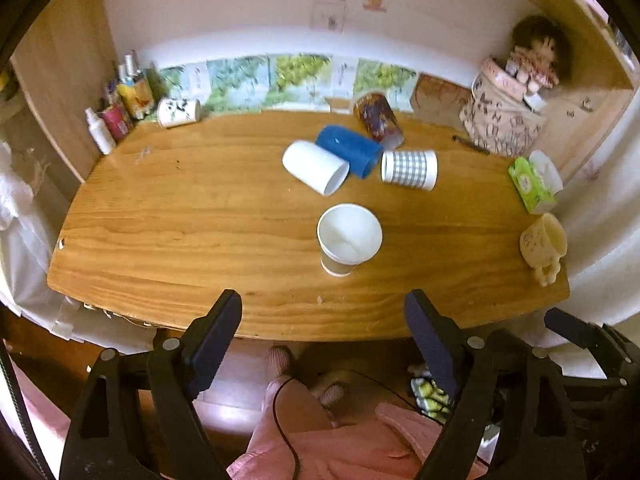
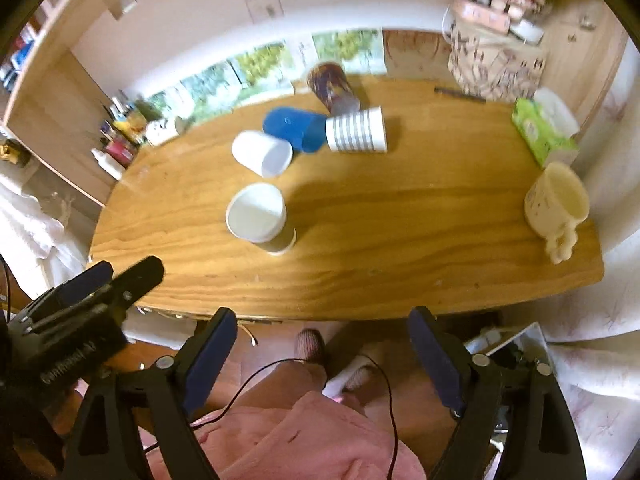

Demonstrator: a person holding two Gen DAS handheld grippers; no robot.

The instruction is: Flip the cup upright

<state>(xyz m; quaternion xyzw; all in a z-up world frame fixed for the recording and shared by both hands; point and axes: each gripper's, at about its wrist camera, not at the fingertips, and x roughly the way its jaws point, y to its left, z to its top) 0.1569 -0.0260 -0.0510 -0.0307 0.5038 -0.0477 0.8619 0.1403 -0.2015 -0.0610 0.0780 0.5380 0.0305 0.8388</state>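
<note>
A paper cup (image 1: 349, 237) stands upright near the middle of the wooden table (image 1: 160, 216); it also shows in the right wrist view (image 2: 260, 216). Behind it lie several cups on their sides: a white cup (image 1: 315, 166) (image 2: 262, 153), a blue cup (image 1: 349, 150) (image 2: 294, 128), a striped cup (image 1: 409, 169) (image 2: 356, 130) and a dark printed cup (image 1: 378, 119) (image 2: 333, 87). My left gripper (image 1: 324, 312) is open and empty, held back off the table's front edge. My right gripper (image 2: 322, 330) is open and empty, also off the front edge.
A cream mug (image 1: 544, 244) (image 2: 558, 204) lies at the table's right edge beside a green tissue pack (image 1: 532, 184) (image 2: 546, 136). A patterned bag with a doll (image 1: 504, 116) stands back right. Bottles (image 1: 120, 108) and a white mug (image 1: 178, 112) are back left.
</note>
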